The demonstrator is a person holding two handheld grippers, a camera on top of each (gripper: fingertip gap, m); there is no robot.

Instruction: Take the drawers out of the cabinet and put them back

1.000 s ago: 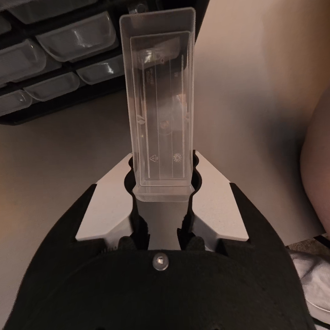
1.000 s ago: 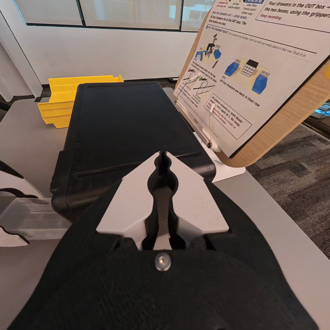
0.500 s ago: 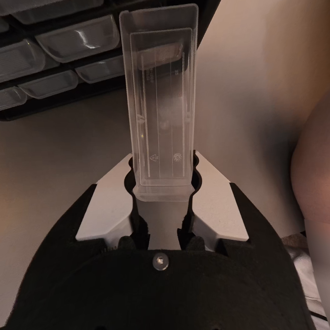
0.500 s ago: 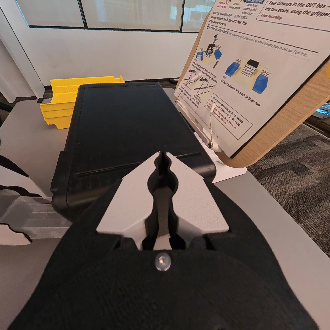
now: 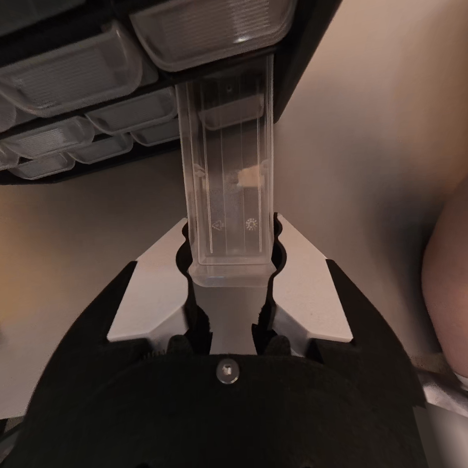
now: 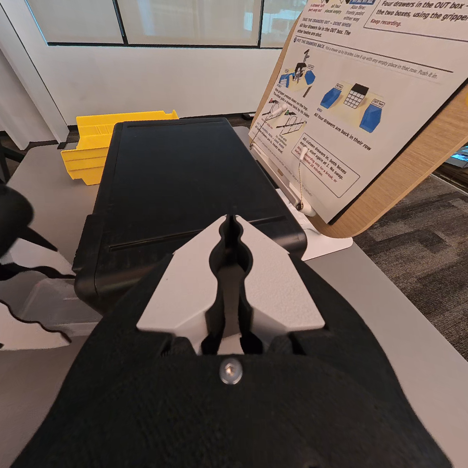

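Observation:
My left gripper (image 5: 230,220) is shut on the sides of a clear plastic drawer (image 5: 228,162). The drawer's far end is inside a slot at the right end of the black cabinet (image 5: 296,63), under a closed drawer (image 5: 215,33). Several more closed clear drawers (image 5: 71,73) fill the cabinet to the left. My right gripper (image 6: 230,217) is shut and empty, its tips on or just above the front of the cabinet's black top (image 6: 182,172). The left gripper's fingers (image 6: 33,260) and the drawer (image 6: 58,301) show at the left of the right wrist view.
A yellow bin (image 6: 96,144) sits behind the cabinet at the left. A wooden stand with an instruction sheet (image 6: 354,106) leans at the right. The grey table (image 6: 405,329) ends at the right over dark carpet (image 6: 417,240). A person's arm (image 5: 445,266) is at the right. There is about 25 centimeters between the tips of the two grippers.
My left gripper has moved forward and pushed the drawer's far end into the cabinet slot. The right gripper has stayed shut over the cabinet top.

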